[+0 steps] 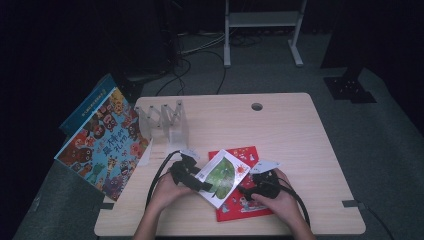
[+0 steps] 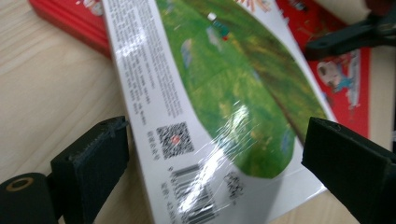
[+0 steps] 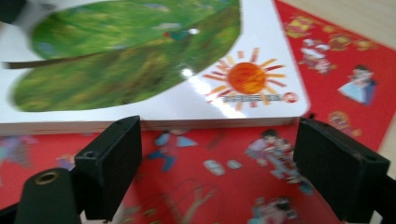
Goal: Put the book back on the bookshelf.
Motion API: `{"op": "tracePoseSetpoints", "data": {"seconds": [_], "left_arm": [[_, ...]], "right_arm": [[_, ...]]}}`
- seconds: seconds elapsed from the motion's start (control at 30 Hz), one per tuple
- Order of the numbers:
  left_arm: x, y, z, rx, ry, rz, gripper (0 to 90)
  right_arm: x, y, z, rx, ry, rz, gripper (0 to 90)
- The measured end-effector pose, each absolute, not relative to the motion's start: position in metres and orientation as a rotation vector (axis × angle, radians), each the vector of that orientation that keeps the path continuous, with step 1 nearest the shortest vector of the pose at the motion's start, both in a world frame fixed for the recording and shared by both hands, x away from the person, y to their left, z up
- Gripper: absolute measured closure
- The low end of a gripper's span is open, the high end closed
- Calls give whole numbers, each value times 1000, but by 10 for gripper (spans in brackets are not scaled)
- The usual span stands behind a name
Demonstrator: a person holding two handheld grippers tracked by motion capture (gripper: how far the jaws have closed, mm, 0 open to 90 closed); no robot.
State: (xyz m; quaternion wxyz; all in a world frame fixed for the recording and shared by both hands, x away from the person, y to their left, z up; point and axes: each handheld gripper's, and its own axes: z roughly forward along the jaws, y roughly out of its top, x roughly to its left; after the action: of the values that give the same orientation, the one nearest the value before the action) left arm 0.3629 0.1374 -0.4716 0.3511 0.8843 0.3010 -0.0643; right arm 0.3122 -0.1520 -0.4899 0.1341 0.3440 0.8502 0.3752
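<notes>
The white book with the green leaf (image 1: 222, 177) lies on the red book (image 1: 250, 202), between the two claws. Its long axis runs slantwise from the left gripper (image 1: 200, 184) up and away. Both claws are released: the left gripper straddles the book's near corner, while the right gripper (image 1: 246, 192) faces its long edge just ahead, equally near.

Both hands low at the near edge, each with a gripper aimed at the white book (image 1: 223, 176).

The left gripper (image 1: 200, 184) sits just left of the white book, its hand (image 1: 167, 187) wrapped round the body, forearm coming in from below; its jaws stand wide, astride the book's corner, pads clear of it. The right gripper (image 1: 244, 190) lies just right of the book, held by the right hand (image 1: 277, 199); its jaws are apart, level with the book's edge, gripping nothing.
</notes>
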Motion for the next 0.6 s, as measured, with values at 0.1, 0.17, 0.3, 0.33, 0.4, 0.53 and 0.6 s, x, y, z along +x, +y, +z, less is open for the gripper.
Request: {"op": "tracePoseSetpoints", "data": {"seconds": [0.1,0.17,0.3,0.33,0.4,0.53,0.6], "left_arm": [[360,141,-472,2299,792,-156,51],[359,144,-472,2298,803,-155,51],[356,148,-474,2305,815,-155,50],[356,148,-474,2308,813,-154,44],[355,148,-476,2319,814,-156,43],[354,148,-478,2318,814,-159,36],[353,147,-478,2308,803,-184,42]], "right_arm": [[304,-149,-489,1003,2471,1132,148],[298,-145,-491,981,2478,1132,141],[286,-132,-494,913,2483,1132,124],[284,-130,-495,901,2474,1127,119],[283,-124,-496,893,2463,1139,98],[283,-121,-498,904,2442,1152,73],[283,-120,-499,911,2437,1152,67]]}}
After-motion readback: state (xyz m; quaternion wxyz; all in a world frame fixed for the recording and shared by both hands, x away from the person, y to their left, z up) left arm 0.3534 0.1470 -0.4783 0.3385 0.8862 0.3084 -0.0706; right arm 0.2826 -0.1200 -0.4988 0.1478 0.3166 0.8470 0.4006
